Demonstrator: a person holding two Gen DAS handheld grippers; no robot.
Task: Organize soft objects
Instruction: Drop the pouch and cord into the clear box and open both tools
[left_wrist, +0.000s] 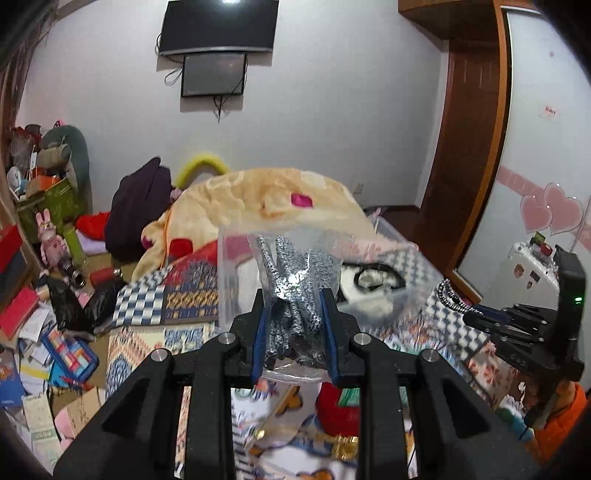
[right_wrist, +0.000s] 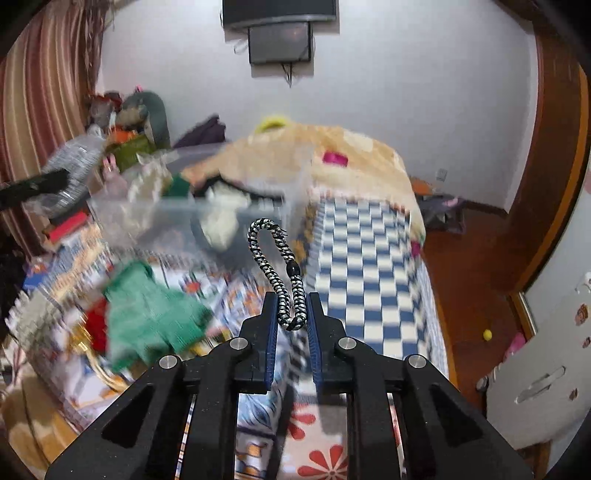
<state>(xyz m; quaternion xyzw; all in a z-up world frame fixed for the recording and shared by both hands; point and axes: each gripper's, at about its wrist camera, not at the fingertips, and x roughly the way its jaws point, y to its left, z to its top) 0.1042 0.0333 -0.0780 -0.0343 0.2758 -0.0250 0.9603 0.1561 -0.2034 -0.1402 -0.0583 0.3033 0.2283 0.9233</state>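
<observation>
My left gripper is shut on a clear plastic bag of black-and-white speckled fabric, held above the bed. My right gripper is shut on a black-and-white braided cord loop, which stands up from the jaws. The right gripper with the cord also shows at the right of the left wrist view. A clear plastic storage bin with white soft items sits on the bed ahead; it also shows in the left wrist view. A green knitted item lies on the bed at left.
The bed carries a blue-white checked cover and a beige blanket heap. The floor at left is strewn with books and boxes. A white suitcase stands at right by a wooden door.
</observation>
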